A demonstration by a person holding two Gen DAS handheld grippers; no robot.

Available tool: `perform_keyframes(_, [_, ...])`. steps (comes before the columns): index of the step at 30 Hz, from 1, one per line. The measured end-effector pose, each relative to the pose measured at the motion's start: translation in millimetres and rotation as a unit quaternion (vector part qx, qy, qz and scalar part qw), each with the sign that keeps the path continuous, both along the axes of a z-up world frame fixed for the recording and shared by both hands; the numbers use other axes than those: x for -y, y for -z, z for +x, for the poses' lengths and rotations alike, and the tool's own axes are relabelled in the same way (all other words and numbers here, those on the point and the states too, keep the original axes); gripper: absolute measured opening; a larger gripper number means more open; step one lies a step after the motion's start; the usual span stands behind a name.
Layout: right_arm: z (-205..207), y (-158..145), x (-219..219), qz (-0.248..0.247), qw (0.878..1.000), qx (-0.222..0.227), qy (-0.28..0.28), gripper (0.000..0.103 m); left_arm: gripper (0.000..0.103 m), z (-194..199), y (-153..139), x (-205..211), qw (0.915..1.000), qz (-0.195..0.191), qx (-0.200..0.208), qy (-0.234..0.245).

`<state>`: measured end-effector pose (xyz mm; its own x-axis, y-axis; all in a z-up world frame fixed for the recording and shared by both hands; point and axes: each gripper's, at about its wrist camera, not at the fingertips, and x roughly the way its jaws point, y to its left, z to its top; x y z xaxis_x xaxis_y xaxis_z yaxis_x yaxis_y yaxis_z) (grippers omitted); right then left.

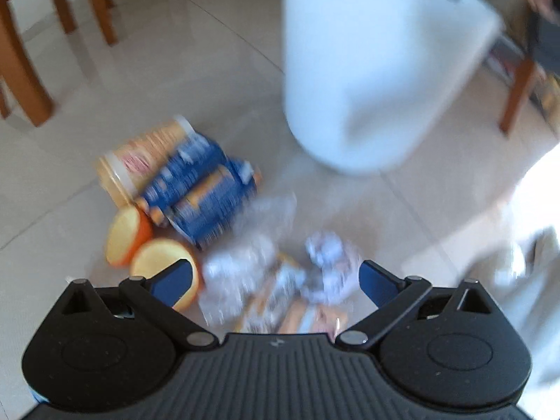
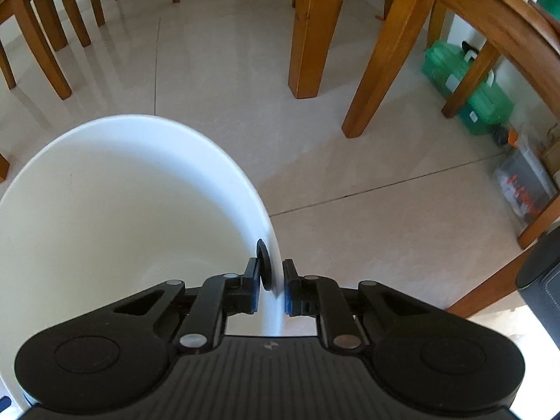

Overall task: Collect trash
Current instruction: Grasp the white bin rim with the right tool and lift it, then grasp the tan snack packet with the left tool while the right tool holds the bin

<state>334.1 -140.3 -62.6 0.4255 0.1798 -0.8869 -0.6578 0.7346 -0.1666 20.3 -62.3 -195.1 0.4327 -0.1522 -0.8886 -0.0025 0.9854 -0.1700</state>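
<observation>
A: Seen from the left wrist: left gripper [image 1: 274,281] low over a heap of trash on the pale tiled floor [image 1: 157,70], blue fingers [image 1: 175,280] spread wide, holding nothing.

B: And in the heap?

A: Blurred by motion. Crumpled clear plastic [image 1: 252,241] and a crumpled white wrapper [image 1: 329,266] between the fingers. Further out, a blue snack packet [image 1: 206,196] lying against a tan tub [image 1: 143,164] tipped on its side. Two orange halves [image 1: 147,248], cut faces up, just beside the left finger.

B: Where does the bin sit?

A: White bin [image 1: 367,70] beyond the heap, toward the right, seemingly tilted and near the trash; touching the floor or not, cannot tell. Wooden chair legs [image 1: 24,66] at far left.

B: From the right wrist?

A: Right gripper [image 2: 273,287] pinched tight on the rim of the white bin [image 2: 122,192], one finger inside the wall, one outside. Bin interior bare as far as visible. Behind it, wooden table legs [image 2: 315,35] on the tiles, and a green plastic box [image 2: 465,91] at the far right.
</observation>
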Motion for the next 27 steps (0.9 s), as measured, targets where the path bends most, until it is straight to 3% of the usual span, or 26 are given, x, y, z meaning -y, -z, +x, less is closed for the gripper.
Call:
perform_keyframes(3, [1.9,0.9,0.9,0.003,1.0,-0.002,0.005,0.016,0.096,-18.0,21.5,17.9,0.9978,0.016,-0.004,0.065])
perform_keyframes(6, [2.0,1.4,0.2,0.002,1.0,-0.002,0.006,0.016,0.086,-31.9,47.3,40.5,0.9903,0.032,-0.013,0.134])
perform_keyframes(8, [0.8,1.6,-1.2,0.001,1.0,0.0,0.005,0.016,0.073,-35.8,63.8,48.1,0.9873,0.039,-0.027,0.152])
perform_keyframes(12, [-0.3,2.4,-0.5,-0.002,1.0,0.002,0.004,0.016,0.071,-30.2,84.1,56.0,0.9854,0.06,-0.033,0.156])
perform_keyframes(19, [-0.2,2.5,-0.1,-0.002,1.0,0.0,0.006,0.016,0.07,-19.9,100.3,62.1,0.9842,0.056,-0.055,0.159])
perform_keyframes(27, [-1.5,2.1,-1.3,-0.003,1.0,0.002,0.006,0.016,0.067,-24.4,104.1,63.3,0.9892,0.021,-0.079,0.122])
